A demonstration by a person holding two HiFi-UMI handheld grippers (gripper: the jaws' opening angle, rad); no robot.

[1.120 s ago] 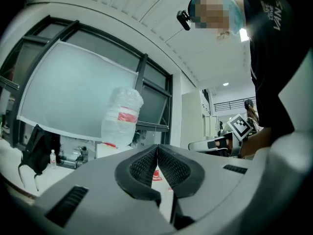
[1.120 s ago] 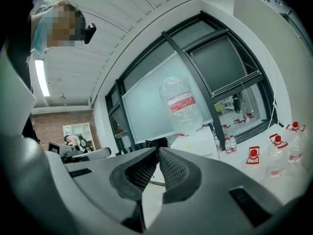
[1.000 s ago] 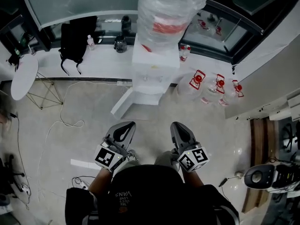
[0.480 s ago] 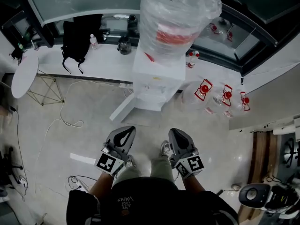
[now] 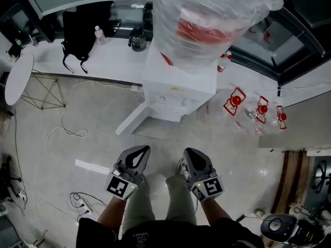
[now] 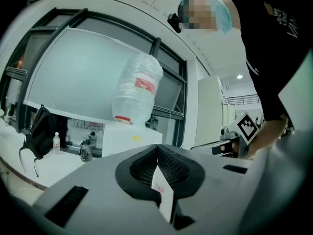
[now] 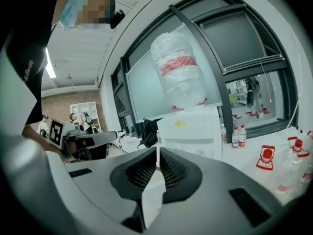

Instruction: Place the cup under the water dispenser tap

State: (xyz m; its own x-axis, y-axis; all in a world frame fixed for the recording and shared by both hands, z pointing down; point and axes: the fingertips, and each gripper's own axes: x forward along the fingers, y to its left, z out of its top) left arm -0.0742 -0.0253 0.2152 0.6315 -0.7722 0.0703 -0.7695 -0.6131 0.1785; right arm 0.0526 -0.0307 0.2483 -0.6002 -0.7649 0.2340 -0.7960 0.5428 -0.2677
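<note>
Water dispenser (image 5: 178,84): white, box-shaped, with a small yellow mark near its top. It stands on the pale floor (image 5: 67,107) against the white ledge (image 5: 103,61), straight ahead of both grippers and well apart from them.
Bottle (image 5: 207,19): large, upended on the dispenser, wrapped in clear plastic, with a red band round it.
Taps (image 5: 171,100): on the dispenser's front, facing the person; too small to make out further.
Left gripper (image 5: 138,150): jaws together at the tips, nothing between them.
Right gripper (image 5: 189,152): jaws closed tip to tip, empty, beside the left one above the person's legs (image 5: 176,190).
Spare bottles (image 5: 248,106): red-capped, on the floor just right of the dispenser.
Backpack (image 5: 77,27): black, on the ledge left of the dispenser.
</note>
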